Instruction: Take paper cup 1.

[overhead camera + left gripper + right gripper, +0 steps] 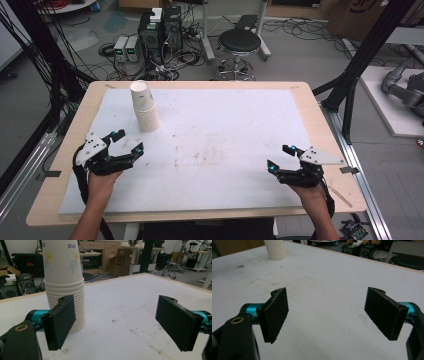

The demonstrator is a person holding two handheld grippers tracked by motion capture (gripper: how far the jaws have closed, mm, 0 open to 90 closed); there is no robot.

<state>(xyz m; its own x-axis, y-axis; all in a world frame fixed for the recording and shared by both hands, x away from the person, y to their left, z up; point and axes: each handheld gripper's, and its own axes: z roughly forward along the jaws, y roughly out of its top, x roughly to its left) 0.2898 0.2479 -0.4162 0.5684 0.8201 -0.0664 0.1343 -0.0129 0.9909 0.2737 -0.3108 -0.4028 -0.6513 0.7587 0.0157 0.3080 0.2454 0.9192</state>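
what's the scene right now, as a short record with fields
surface: white mat on a wooden table
item: upside-down stack of paper cups, far left of the mat
left gripper: open, empty, near the stack but apart from it
right gripper: open, empty, over the mat's right side
floor behind: black stool

Even, diffuse light from overhead was cast on the white table cover [215, 150], and only soft, short shadows were thrown, one toward four o'clock of the stack of paper cups [144, 107]. No harsh glare was recorded. The high view was rendered soft and slightly grainy, dimmer toward its ten o'clock corner. In both gripper views the near black jaws were blurred at the bottom edge, and the background at twelve o'clock was left hazy.
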